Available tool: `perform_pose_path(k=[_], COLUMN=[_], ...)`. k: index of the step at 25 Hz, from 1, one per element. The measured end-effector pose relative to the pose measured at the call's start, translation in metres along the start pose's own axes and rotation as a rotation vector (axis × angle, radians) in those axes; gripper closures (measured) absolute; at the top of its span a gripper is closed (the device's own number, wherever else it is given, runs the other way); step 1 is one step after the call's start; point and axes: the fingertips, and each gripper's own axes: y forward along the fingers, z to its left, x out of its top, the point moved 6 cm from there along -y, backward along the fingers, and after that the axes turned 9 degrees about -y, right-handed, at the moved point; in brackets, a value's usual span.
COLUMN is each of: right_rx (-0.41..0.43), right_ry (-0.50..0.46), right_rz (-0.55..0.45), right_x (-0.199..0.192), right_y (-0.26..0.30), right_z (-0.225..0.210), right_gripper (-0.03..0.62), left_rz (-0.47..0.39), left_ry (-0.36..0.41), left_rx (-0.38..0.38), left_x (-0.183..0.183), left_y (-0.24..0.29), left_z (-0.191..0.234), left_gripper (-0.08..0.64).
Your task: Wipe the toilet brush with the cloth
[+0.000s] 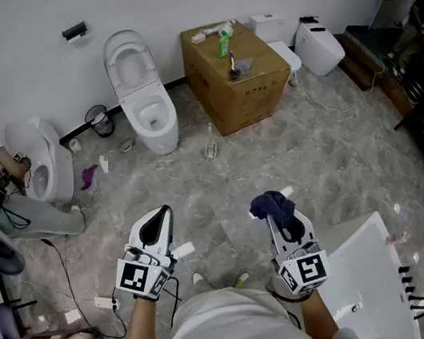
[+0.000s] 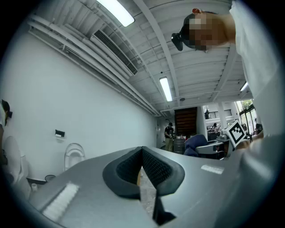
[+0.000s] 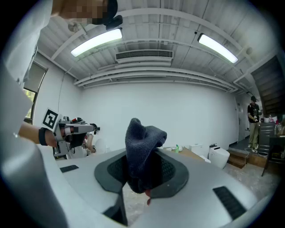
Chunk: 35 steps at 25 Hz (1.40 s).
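Holding the dark blue cloth (image 1: 272, 204) clamped in the right gripper (image 1: 284, 221), with a wad of it poking up past the tips, the person stands mid-room on the marble floor (image 1: 340, 158). The left gripper (image 1: 157, 225) is closed too, pads meeting at the tips with nothing between them.

Thing is, no toilet brush is in either gripper, and honestly none is clearly visible anywhere. Best guess is the small dark upright thing (image 1: 232, 63) on top of the cardboard box (image 1: 243, 94), next to a green bottle (image 1: 223, 42), but it's too small to call. If that's the brush, it stands upright, far ahead and a touch left of the right gripper, well apart from both. The toilet (image 1: 142, 96) sits just left of the box. Since the right one's busy with the cloth, the empty left looks like the one to go grab it, crossing over toward the box.
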Motion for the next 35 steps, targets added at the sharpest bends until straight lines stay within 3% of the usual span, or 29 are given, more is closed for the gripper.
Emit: perform_pose_path(k=[10, 15, 20, 24, 30, 35], right_rx=[-0.029, 0.04, 0.015, -0.014, -0.072, -0.112], right_ry=[0.001, 0.006, 0.049, 0.011, -0.009, 0.015], right_rz=[0.073, 0.083, 0.108, 0.138, 0.171, 0.187], right_x=[-0.007, -0.001, -0.003, -0.003, -0.005, -0.018], right_y=[0.016, 0.036, 0.048, 0.052, 0.069, 0.099], right_z=[0.02, 0.045, 0.064, 0.078, 0.068, 0.046], right_gripper=[0.492, 0.488, 0.486, 0.483, 0.483, 0.482], left_rz=[0.098, 0.107, 0.107, 0.104, 0.097, 0.138], left_ry=[0.025, 0.013, 0.01, -0.002, -0.029, -0.014], left_rx=[0.077, 0.063, 0.05, 0.047, 0.037, 0.011], left_x=[-0.016, -0.021, -0.025, -0.026, -0.028, -0.035], left_y=[-0.022, -0.041, -0.06, -0.069, -0.048, -0.012], left_z=[0.034, 0.056, 0.08, 0.1, 0.122, 0.137], left_gripper=[0.56, 0.56, 0.56, 0.56, 0.56, 0.56])
